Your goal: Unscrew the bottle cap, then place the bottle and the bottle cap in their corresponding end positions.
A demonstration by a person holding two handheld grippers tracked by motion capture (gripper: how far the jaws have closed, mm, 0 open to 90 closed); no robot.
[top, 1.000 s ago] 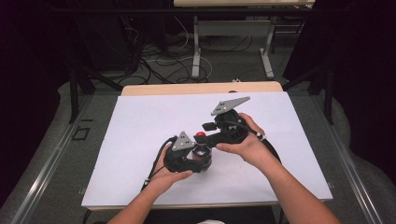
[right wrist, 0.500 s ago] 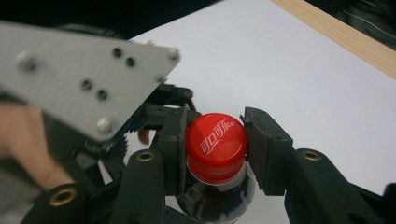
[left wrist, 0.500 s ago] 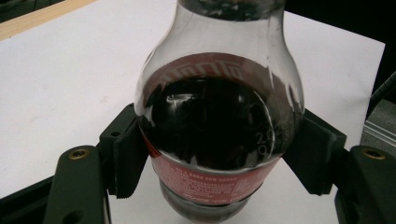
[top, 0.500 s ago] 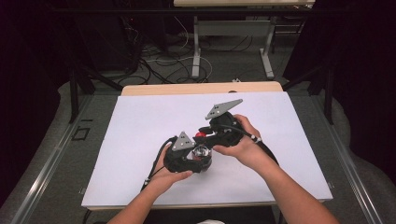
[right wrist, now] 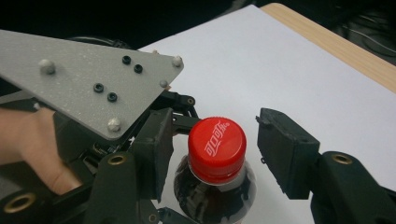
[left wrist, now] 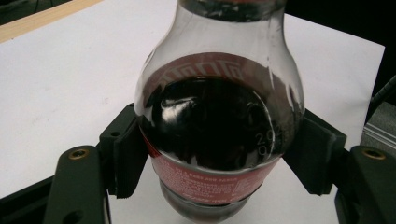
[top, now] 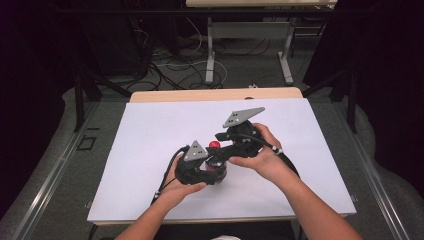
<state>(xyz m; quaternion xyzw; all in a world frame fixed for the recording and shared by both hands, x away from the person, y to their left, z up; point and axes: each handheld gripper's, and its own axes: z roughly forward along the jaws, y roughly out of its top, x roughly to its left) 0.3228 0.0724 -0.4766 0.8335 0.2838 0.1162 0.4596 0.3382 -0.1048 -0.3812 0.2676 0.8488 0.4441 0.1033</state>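
Cola bottle (left wrist: 217, 135) stands mid-surface, clamped at its body by the left claw (left wrist: 219, 158); the right claw (right wrist: 215, 154) gapes around its red cap (right wrist: 217, 142).

Left gripper (left wrist: 212, 154) fingers clamped; right gripper (right wrist: 215, 154) fingers apart.

We find the white sheet (top: 150, 150) bare all round the bottle (left wrist: 219, 135) — open passage on every side. Only the left gripper (top: 200, 167), clamped on the body, crowds the cap (right wrist: 217, 143) — the right gripper (right wrist: 212, 149) straddles it, one jaw apart.
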